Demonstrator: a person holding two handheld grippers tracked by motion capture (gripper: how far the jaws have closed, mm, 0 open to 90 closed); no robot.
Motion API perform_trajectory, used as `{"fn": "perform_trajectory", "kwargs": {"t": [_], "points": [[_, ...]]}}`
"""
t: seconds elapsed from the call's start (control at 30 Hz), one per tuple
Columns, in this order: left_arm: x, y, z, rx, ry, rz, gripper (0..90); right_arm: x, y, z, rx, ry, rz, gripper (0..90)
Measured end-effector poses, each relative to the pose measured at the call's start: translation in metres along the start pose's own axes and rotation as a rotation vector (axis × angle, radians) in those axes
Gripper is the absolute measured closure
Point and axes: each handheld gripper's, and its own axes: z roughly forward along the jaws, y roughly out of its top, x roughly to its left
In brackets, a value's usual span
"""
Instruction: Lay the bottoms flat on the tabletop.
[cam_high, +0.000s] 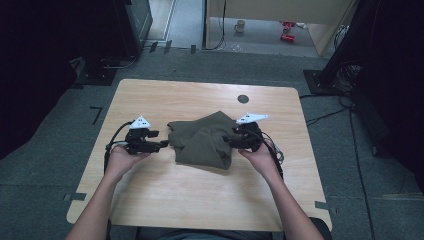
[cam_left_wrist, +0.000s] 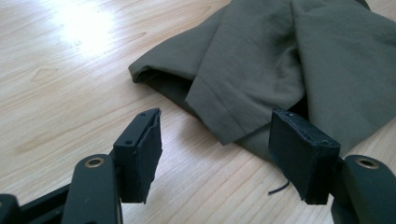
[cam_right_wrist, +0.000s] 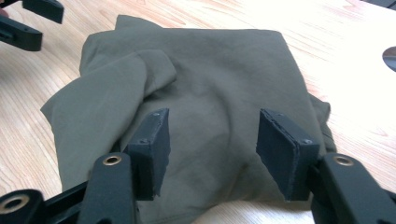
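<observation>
We see the person's forearms come in from the near edge of the wooden surface (cam_high: 150, 200), angled inward toward each other. The left hand (cam_high: 119, 161) holds the left claw (cam_high: 161, 145) low and level, pointing across at the olive-green cloth (cam_high: 205, 140), its tips just beside the cloth's left edge. In the left gripper view its jaws stand apart, with a folded hem of the cloth (cam_left_wrist: 280, 60) lying beyond and between them, and we cannot see either pad pressing on fabric.

The right hand (cam_high: 257, 156) holds the right claw (cam_high: 229, 140) pointing back the other way, over the cloth's right part. In the right gripper view its jaws stand apart above the rumpled cloth (cam_right_wrist: 201, 84), which spreads below and past them; whether the pads touch it we cannot tell.

The cloth lies in a loosely folded heap near the middle of the surface, between the two claws. A dark round hole (cam_high: 243, 98) sits in the surface beyond it, well apart from the cloth.
</observation>
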Motion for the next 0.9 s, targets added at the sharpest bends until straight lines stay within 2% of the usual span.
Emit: {"fn": "perform_trajectory", "kwargs": {"t": [0.27, 0.33, 0.53, 0.63, 0.8, 0.9], "points": [[-0.006, 0.001, 0.005, 0.026, -0.008, 0.018, 33.9, 0.007, 0.008, 0.006, 0.0, 0.016, -0.008, 47.2], [-0.008, 0.001, 0.006, 0.031, -0.01, 0.025, 33.0, 0.009, 0.009, 0.008, 0.009, -0.001, -0.015, 47.5], [-0.008, 0.0, 0.006, 0.03, -0.008, 0.029, 32.6, 0.016, 0.01, 0.014, 0.002, 0.037, -0.023, 49.7], [-0.008, 0.0, 0.006, 0.03, -0.006, 0.027, 32.7, 0.02, 0.008, 0.018, 0.005, 0.064, -0.008, 51.2], [-0.007, -0.001, 0.005, 0.03, 0.0, 0.026, 32.7, 0.025, 0.005, 0.024, 0.031, 0.063, -0.02, 52.5], [-0.006, -0.001, 0.006, 0.034, 0.004, 0.027, 32.9, 0.03, 0.004, 0.029, 0.039, 0.079, -0.028, 54.6]]}}
